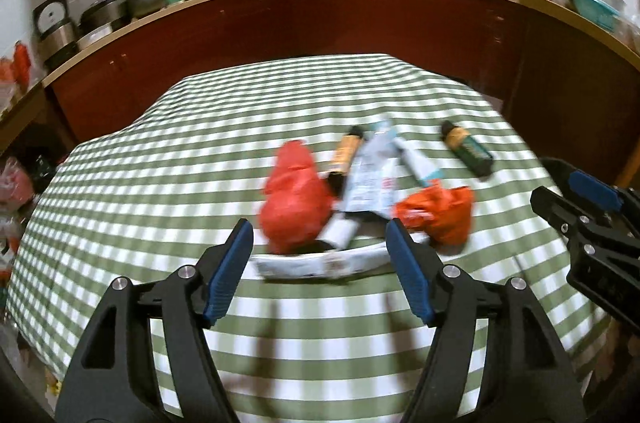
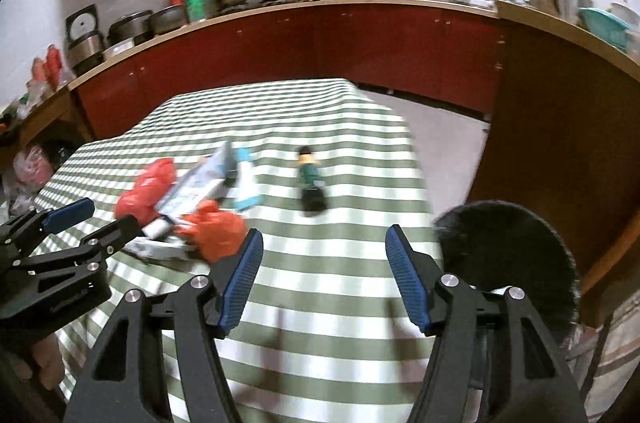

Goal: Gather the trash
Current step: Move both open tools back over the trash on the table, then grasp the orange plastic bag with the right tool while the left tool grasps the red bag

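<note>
On the counter [image 1: 160, 151], which is draped in a green-and-white checked cloth, the trash lies in a loose cluster near the middle: 2 crumpled red plastic bags, the bigger red bag [image 1: 294, 199] at the left of the heap and the smaller orange-red bag [image 1: 440, 215] at its right, with a white wrapper [image 1: 370, 179] and an orange tube [image 1: 346, 153] wedged between them, a white-and-blue tube [image 1: 416, 163] just beside, and a flat white packet [image 1: 320, 263] along the near edge of the pile. A green-and-orange bottle [image 1: 466, 147] lies on its side, apart to the right. The left gripper [image 1: 320, 263] hangs above the near edge of the heap with its jaws spread and nothing between the pads; the right gripper [image 2: 324, 271] is likewise released and empty, over bare cloth in front of the bottle. Both views are blurred, so labels cannot be read. The bags and wrapper look light, soft and slippery, likely to collapse or slide under a pinch, so a grip on a bunched fold near the middle of each should hold best. The tubes and bottle look stiffer and rounded, apt to roll; taking each across its narrow body seems safest. The flat packet may need lifting by an edge.
</note>
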The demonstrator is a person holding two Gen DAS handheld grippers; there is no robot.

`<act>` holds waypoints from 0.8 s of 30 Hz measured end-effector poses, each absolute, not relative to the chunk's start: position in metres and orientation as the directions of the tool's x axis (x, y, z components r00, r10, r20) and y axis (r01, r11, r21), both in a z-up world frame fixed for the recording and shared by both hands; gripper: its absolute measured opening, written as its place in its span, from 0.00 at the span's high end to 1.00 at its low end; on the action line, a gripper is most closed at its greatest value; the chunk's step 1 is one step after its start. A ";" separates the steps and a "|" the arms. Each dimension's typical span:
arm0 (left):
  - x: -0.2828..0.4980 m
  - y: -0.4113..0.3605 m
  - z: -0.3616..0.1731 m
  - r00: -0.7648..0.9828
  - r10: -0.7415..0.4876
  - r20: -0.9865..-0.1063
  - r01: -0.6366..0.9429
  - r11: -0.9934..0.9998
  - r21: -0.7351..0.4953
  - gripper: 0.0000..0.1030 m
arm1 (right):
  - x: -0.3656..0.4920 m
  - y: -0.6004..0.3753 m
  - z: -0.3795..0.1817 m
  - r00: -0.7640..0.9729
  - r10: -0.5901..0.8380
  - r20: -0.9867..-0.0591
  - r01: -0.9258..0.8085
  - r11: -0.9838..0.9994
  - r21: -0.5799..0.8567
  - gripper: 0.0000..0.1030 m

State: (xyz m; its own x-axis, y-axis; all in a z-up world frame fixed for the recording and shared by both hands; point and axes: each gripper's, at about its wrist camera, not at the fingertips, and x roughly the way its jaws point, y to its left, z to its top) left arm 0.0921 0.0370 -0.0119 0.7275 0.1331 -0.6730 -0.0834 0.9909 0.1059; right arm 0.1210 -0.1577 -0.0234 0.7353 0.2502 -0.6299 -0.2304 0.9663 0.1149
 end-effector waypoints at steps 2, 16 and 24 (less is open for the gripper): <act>0.091 0.048 -0.012 0.724 0.147 -0.674 -0.104 0.989 0.105 0.34 | 0.124 -0.143 -0.024 0.726 0.271 -0.633 -0.253 0.960 0.121 0.37; 0.091 0.087 -0.018 0.706 0.150 -0.692 -0.139 0.988 0.072 0.28 | 0.143 -0.088 -0.039 0.648 0.305 -0.697 -0.319 0.941 0.116 0.35; 0.098 0.091 -0.018 0.712 0.124 -0.691 -0.120 0.991 0.054 0.27 | 0.144 -0.086 -0.042 0.622 0.302 -0.722 -0.327 0.938 0.111 0.59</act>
